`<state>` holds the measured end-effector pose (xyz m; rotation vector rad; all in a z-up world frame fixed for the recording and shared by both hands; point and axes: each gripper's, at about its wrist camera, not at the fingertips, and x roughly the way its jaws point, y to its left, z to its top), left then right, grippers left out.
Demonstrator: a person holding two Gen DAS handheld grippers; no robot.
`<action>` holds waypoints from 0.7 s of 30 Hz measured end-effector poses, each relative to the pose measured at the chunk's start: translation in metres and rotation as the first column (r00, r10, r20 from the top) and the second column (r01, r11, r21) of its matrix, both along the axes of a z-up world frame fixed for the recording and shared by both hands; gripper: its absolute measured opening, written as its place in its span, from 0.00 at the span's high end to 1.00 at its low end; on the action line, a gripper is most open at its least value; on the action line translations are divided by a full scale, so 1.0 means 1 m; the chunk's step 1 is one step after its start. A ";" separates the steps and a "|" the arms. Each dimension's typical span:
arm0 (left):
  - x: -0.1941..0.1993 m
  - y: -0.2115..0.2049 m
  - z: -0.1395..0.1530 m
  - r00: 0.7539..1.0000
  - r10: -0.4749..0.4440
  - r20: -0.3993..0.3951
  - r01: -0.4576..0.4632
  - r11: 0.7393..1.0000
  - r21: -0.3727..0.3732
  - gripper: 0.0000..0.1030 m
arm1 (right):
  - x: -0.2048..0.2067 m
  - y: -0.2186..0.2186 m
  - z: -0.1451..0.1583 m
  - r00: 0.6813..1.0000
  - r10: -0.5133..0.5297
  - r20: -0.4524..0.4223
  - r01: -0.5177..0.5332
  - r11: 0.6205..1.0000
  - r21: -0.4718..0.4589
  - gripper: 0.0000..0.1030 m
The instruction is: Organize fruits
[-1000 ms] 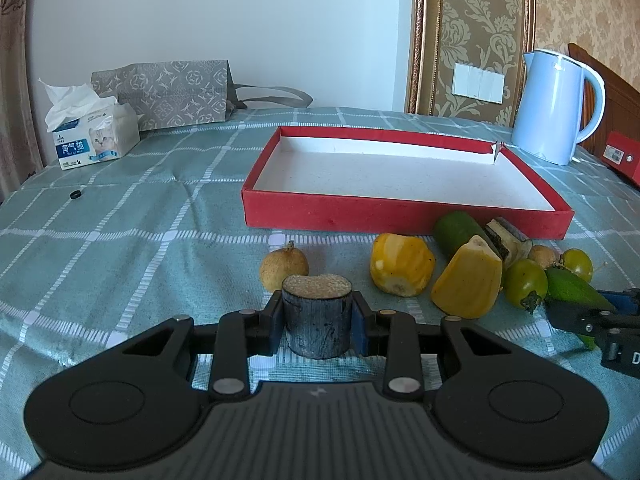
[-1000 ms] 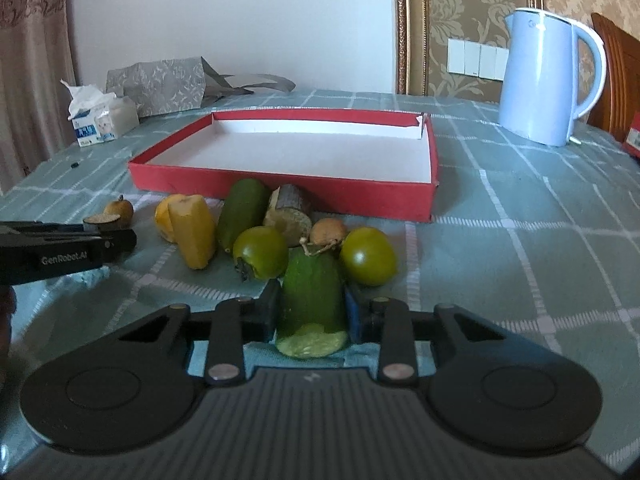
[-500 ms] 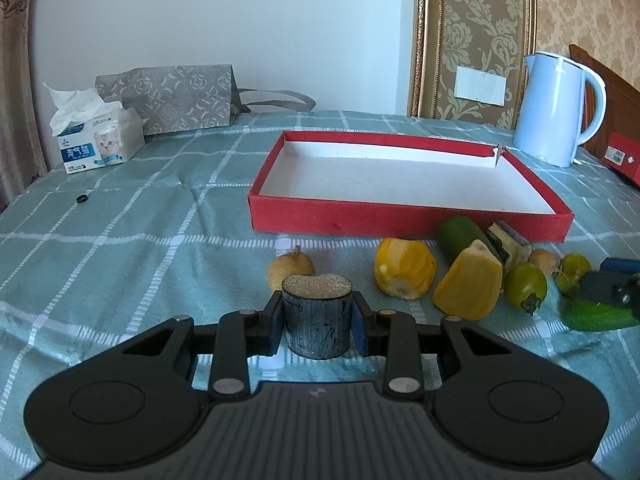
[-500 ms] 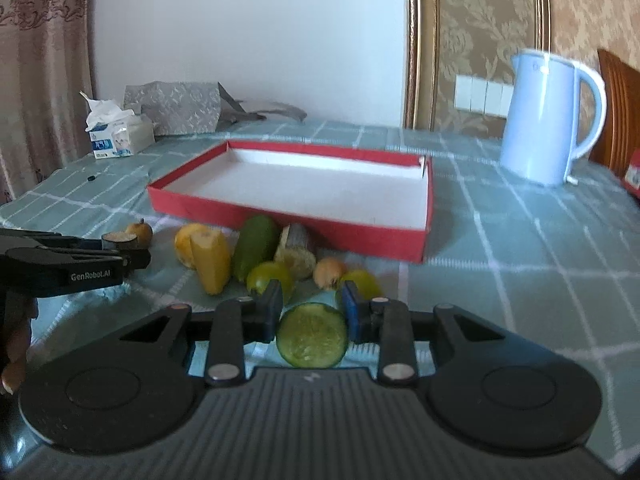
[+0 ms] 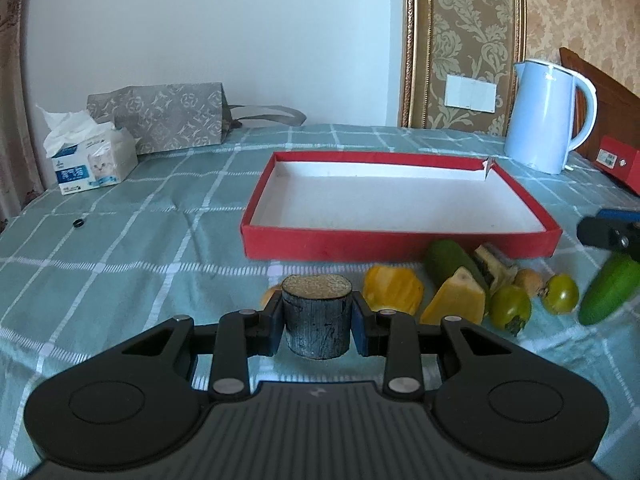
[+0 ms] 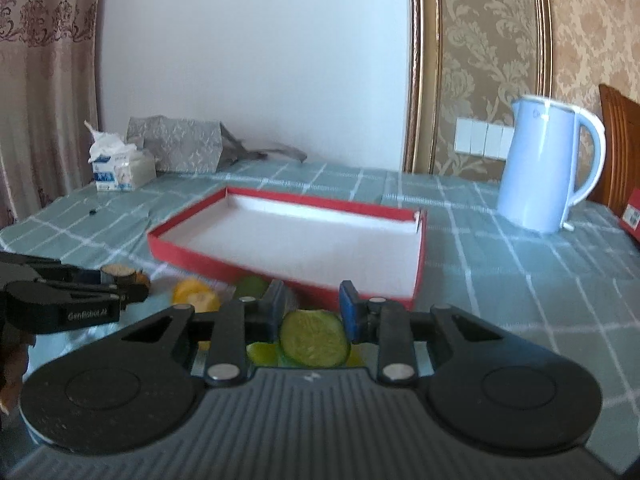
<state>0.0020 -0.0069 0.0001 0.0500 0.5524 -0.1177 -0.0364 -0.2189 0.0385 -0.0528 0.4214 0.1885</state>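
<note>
In the left wrist view, our left gripper (image 5: 317, 322) has its jaws pinching a dark stub (image 5: 317, 316) with a pale cut top, held upright between the pads. Ahead of the jaws lies the red tray (image 5: 400, 240) with its white floor. Between jaws and tray, to the right, the fruits sit on the cloth (image 5: 120, 248): a yellow piece (image 5: 394, 291) just beside the right jaw, a yellow wedge (image 5: 456, 304), a green cucumber (image 5: 450, 258), a cut dark chunk (image 5: 494, 266), two green tomatoes (image 5: 512, 309) and a small brown fruit (image 5: 528, 279). Far right, our right gripper (image 5: 612, 236) carries a cucumber piece (image 5: 610, 290) above the cloth. A kettle (image 5: 544, 116) stands beyond the tray; a tissue box (image 5: 94, 158) and bag (image 5: 164, 118) are far left.

In the right wrist view, the jaws of our right gripper (image 6: 312, 314) pinch the cucumber piece (image 6: 314, 338), cut face toward us. The tray (image 6: 280, 268) is just ahead. Left of the jaws we see the left gripper (image 6: 116, 280) with the stub (image 6: 118, 274), and a blurred yellow piece (image 6: 196, 298).
</note>
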 end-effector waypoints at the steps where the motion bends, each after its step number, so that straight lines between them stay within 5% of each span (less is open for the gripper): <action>1: 0.003 0.000 0.003 1.000 -0.002 -0.001 0.002 1.000 -0.003 0.68 | 0.003 0.000 0.003 1.000 -0.001 0.011 0.001 1.000 -0.003 0.73; 2: 0.006 -0.001 0.005 1.000 -0.003 0.000 0.003 1.000 -0.003 0.68 | 0.007 0.000 0.006 1.000 -0.003 0.023 0.003 1.000 -0.006 0.76; 3: 0.008 -0.002 0.007 1.000 -0.006 0.002 0.006 1.000 -0.002 0.68 | 0.011 0.000 0.008 0.999 -0.008 0.034 0.008 1.000 -0.012 0.98; 11: 0.029 -0.015 0.025 0.999 -0.026 0.042 0.025 1.000 0.011 0.68 | 0.075 -0.012 0.014 0.999 -0.049 -0.021 0.049 0.999 0.003 0.97; 16: 0.034 -0.017 0.024 0.998 -0.044 0.043 0.044 0.999 -0.002 0.68 | 0.061 -0.026 0.002 0.989 0.062 -0.131 -0.058 0.998 0.034 0.77; 18: 0.037 -0.018 0.022 0.998 -0.052 0.038 0.052 0.999 -0.005 0.68 | 0.046 -0.028 -0.002 0.980 0.116 -0.160 -0.116 0.993 0.010 0.47; 21: 0.041 -0.019 0.018 0.998 -0.061 0.025 0.061 0.998 -0.009 0.68 | 0.021 -0.027 -0.012 0.976 0.140 -0.169 -0.156 0.984 -0.082 0.40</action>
